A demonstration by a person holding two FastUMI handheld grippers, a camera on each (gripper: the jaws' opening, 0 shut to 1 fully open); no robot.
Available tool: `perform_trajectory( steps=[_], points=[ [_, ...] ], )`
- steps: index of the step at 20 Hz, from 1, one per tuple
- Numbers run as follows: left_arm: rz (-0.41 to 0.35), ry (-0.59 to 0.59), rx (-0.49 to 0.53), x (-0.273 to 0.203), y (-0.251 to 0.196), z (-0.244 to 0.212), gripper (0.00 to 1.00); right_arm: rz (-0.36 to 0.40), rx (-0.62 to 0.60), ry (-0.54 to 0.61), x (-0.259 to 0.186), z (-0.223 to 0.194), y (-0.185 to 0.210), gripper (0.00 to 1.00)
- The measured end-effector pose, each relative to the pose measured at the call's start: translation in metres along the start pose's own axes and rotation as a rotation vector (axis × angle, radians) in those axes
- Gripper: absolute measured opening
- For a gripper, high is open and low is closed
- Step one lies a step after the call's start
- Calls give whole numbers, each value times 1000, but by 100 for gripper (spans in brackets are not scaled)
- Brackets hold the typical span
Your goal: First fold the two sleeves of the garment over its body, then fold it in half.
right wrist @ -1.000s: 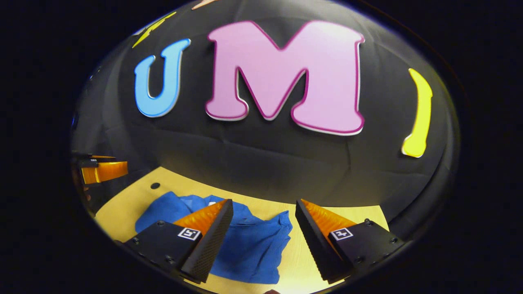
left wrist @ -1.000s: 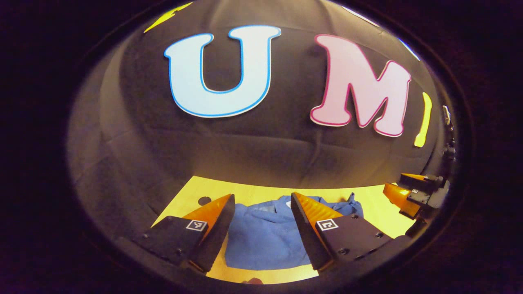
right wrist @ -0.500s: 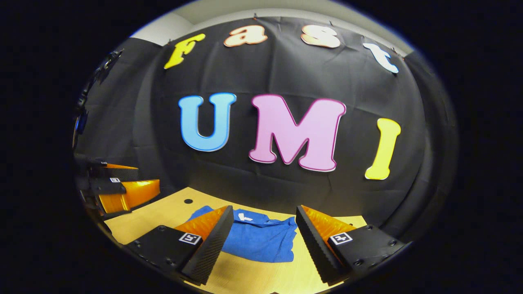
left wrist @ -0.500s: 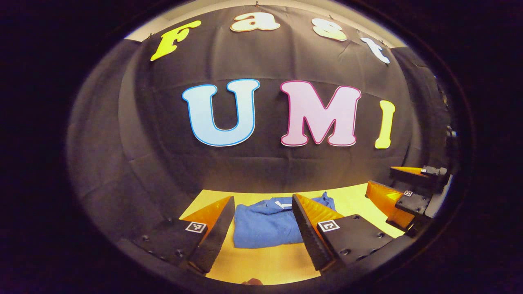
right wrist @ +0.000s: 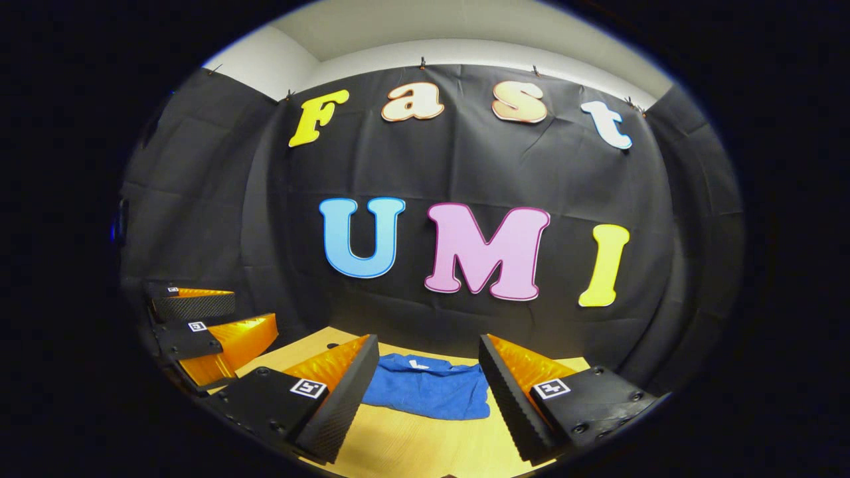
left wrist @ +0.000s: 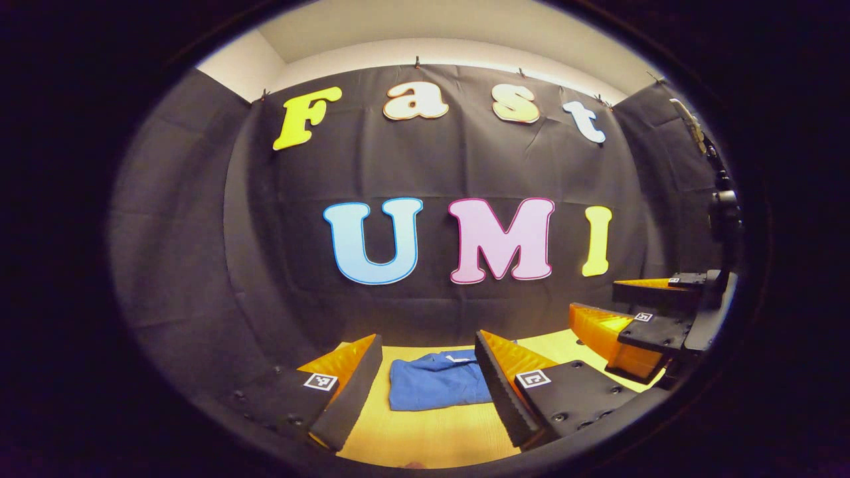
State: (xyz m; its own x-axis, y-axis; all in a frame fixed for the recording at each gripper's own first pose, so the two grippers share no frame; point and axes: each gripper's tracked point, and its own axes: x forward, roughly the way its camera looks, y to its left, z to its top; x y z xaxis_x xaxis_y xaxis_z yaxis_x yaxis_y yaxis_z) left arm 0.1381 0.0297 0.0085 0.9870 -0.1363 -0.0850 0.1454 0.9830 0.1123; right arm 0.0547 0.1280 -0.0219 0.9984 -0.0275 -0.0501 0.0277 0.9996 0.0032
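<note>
A blue garment (left wrist: 438, 384) lies folded into a compact rectangle on the light wooden table (left wrist: 425, 438), with a small white tag at its far edge. In the left gripper view my left gripper (left wrist: 428, 378) stands open, raised and pulled back, the garment beyond its fingertips. The right gripper (left wrist: 637, 318) appears at that view's right edge, open. In the right gripper view the garment (right wrist: 428, 395) lies past my open right gripper (right wrist: 428, 382), nothing between its fingers. The left gripper (right wrist: 212, 318) is at that view's left edge, open.
The black cloth wall stands close behind the table's far edge. A small dark hole (right wrist: 332, 346) marks the tabletop (right wrist: 412, 445) left of the garment. Bare wood lies in front of the garment.
Both grippers have pulled back and up from the garment, which now looks smaller and farther off. The garment lies flatter and squarer than a second ago.
</note>
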Motion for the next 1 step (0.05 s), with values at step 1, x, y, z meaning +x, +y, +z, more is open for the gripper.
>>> perform_trajectory(
  steps=[1],
  points=[
    [-2, -6, -4, -19, -1, 2, 78, -3, 3, -25, -6, 10, 3, 96]
  ],
)
